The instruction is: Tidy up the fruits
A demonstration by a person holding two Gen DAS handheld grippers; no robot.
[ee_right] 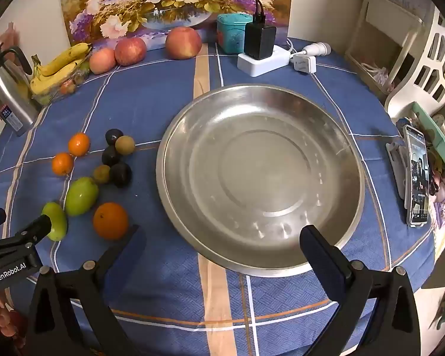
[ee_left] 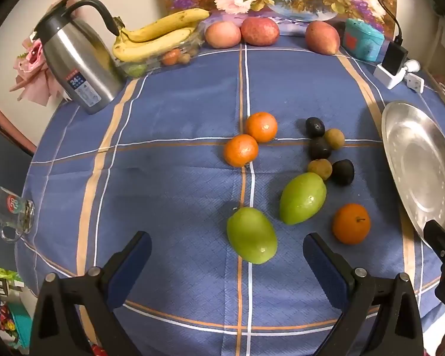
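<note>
Loose fruit lies on the blue checked tablecloth. Two green fruits [ee_left: 251,239] [ee_left: 302,198], three oranges [ee_left: 351,223] [ee_left: 241,150] [ee_left: 261,127], and several small dark and brown fruits [ee_left: 326,151] sit in a group. My left gripper [ee_left: 227,250] is open, its jaws either side of the near green fruit without touching it. A steel plate [ee_right: 261,178] stands empty to the right of the fruit. My right gripper [ee_right: 219,240] is open and empty over the plate's near rim. The left gripper's finger [ee_right: 29,231] shows beside the near green fruit [ee_right: 56,221].
At the back stand a steel kettle [ee_left: 77,59], bananas on a clear tray [ee_left: 157,38], three red apples [ee_left: 259,31], a teal box [ee_left: 362,40] and a charger on a power strip [ee_right: 261,50]. A glass mug [ee_left: 13,213] is at the left edge, a phone [ee_right: 416,175] at the right.
</note>
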